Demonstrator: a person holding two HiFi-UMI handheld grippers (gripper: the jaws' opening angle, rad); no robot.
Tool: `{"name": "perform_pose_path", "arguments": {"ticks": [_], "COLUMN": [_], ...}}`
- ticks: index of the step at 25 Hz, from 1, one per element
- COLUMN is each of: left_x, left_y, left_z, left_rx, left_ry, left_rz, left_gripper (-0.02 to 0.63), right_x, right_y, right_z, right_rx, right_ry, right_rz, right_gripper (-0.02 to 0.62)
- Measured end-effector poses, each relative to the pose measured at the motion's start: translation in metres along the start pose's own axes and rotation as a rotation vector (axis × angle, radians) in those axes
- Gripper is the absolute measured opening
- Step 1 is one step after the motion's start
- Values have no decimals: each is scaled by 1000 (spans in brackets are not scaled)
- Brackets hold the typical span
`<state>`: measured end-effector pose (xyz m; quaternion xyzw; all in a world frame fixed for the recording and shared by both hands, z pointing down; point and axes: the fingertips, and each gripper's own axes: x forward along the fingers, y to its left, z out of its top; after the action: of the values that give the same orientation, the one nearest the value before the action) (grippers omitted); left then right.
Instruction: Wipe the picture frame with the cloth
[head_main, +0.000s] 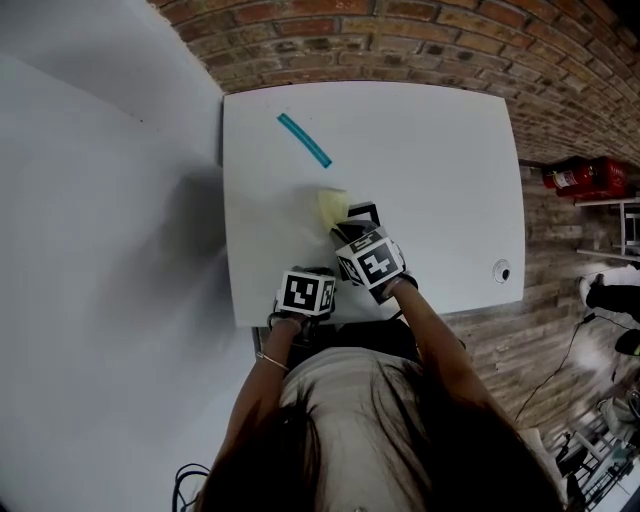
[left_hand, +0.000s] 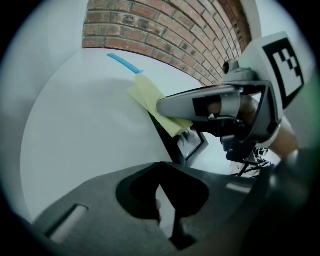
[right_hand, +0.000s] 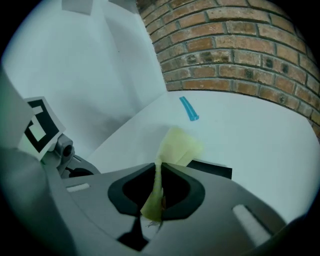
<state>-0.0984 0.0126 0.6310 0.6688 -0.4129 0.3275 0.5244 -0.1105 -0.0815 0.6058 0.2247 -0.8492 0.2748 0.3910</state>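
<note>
Yellow cloth (head_main: 333, 206), pinched in the right gripper (right_hand: 157, 192), drapes over the black picture frame (head_main: 362, 213) near the middle of the white worktop (head_main: 430, 160). The left gripper (left_hand: 162, 200), jaws together and empty, hangs at the near edge.

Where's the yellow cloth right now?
In the head view, the yellow cloth lies near the middle of the table, pinched in the right tool over the far end of the black picture frame, short of the blue strip.
</note>
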Motion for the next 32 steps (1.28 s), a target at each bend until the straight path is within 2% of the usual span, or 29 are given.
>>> {"name": "perform_pose_path", "arguments": {"ticks": [10, 15, 32], "left_x": [1, 1, 0], "left_y": [1, 2, 4], "left_z": [0, 1, 1], "left_rx": [-6, -7, -15], "left_ry": [-5, -14, -50], "left_rz": [15, 27, 61], "left_gripper": [5, 5, 5], "right_x": [-5, -16, -56], "right_y": [-11, -14, -27], "right_z": [15, 18, -4], "right_rx": [59, 57, 51], "right_ry": [-70, -94, -122], "right_rz": [-8, -11, -76], "right_gripper": [40, 40, 38]}}
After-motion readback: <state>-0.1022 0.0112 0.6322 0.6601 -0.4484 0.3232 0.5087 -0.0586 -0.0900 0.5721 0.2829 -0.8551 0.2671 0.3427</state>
